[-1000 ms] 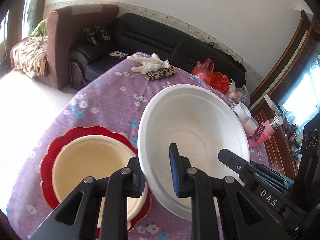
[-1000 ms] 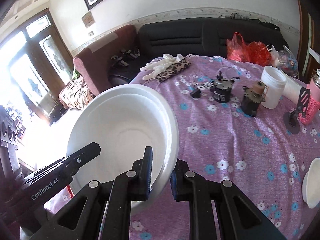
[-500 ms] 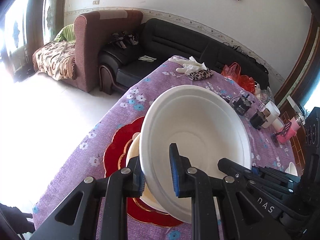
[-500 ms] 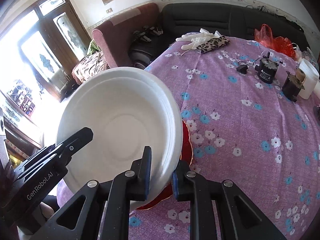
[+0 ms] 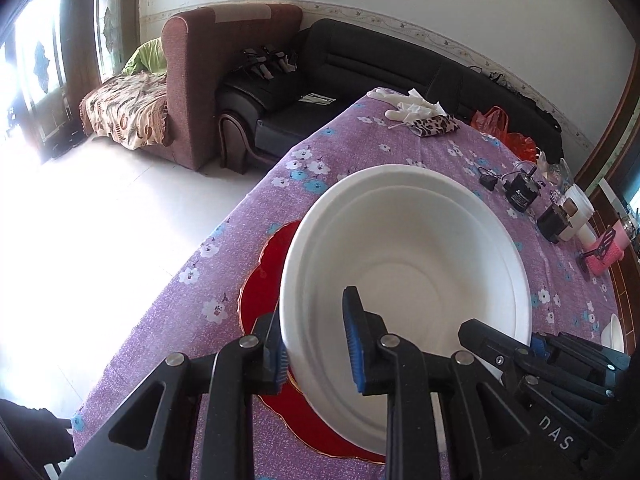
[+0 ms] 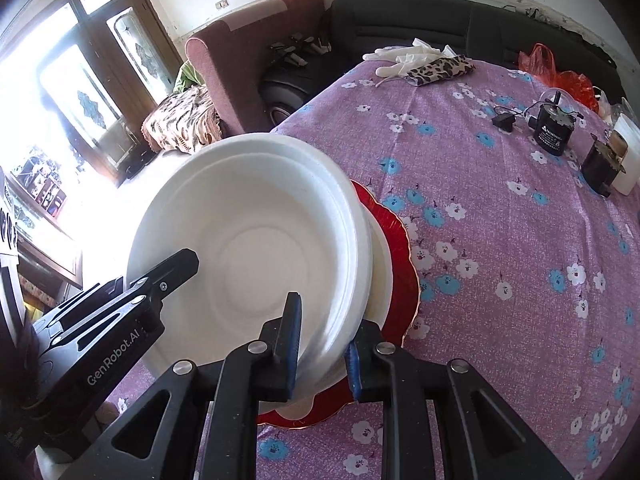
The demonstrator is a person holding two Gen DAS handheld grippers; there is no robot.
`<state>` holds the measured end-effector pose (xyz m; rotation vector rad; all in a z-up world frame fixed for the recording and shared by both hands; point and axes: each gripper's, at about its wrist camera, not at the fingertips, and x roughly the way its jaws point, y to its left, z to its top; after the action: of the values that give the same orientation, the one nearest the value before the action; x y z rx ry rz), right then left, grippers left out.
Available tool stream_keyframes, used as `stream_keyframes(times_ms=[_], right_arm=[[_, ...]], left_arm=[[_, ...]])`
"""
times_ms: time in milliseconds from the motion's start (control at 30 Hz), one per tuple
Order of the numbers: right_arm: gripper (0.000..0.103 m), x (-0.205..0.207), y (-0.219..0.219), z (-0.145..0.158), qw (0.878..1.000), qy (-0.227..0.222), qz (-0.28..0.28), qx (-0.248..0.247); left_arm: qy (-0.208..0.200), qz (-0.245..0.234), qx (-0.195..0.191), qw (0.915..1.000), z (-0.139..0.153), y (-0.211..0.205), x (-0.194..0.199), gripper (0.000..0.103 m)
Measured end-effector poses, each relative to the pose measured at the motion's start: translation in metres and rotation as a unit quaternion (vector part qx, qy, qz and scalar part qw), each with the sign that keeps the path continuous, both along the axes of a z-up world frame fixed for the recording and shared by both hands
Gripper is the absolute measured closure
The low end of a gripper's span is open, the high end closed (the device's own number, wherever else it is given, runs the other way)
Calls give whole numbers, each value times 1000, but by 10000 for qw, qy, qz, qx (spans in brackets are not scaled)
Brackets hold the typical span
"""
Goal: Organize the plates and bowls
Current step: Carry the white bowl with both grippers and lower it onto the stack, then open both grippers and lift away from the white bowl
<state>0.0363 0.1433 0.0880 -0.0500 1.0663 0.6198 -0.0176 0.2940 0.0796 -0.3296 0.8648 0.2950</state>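
Note:
A large white bowl (image 5: 404,256) is held by both grippers above a red scalloped plate (image 5: 264,280) on the purple flowered tablecloth. My left gripper (image 5: 316,340) is shut on the bowl's near rim. My right gripper (image 6: 322,344) is shut on the opposite rim of the white bowl (image 6: 256,256), and it shows at the lower right in the left wrist view (image 5: 532,348). A cream bowl (image 6: 380,264) sits on the red plate (image 6: 400,248), mostly hidden under the white bowl.
Far on the table (image 6: 500,240) lie white gloves (image 6: 404,56), a leopard pouch (image 6: 440,68), two small black motors (image 6: 554,132), a white cup (image 6: 628,148) and a red bag (image 6: 560,72). Another white dish (image 5: 614,332) sits at the right edge. Sofas stand beyond the table.
Both grippers have carried the white bowl leftward over the red plate and cream bowl, which it now largely covers. Both grips stay shut.

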Motion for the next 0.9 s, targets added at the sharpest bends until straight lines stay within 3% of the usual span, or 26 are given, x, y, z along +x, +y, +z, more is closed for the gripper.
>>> stream_keyframes(times_ms=[167, 267, 500, 700, 900], right_arm=[[76, 2, 4, 2, 9998, -196, 37, -77], [57, 0, 5, 5, 9993, -352, 36, -106], [29, -11, 8, 18, 9960, -878, 38, -183], [28, -17, 8, 25, 9929, -1162, 21, -255], [28, -18, -1, 33, 9909, -1325, -78, -206]], left_arm=[[-152, 137, 12, 9998, 4, 5, -5, 59], [-196, 166, 31, 9997, 6, 6, -8, 55], [-343, 245, -56, 9991, 12, 12, -18, 51], [-594, 335, 57, 9977, 24, 13, -33, 44], [-821, 369, 446, 9949, 36, 3, -46, 38]])
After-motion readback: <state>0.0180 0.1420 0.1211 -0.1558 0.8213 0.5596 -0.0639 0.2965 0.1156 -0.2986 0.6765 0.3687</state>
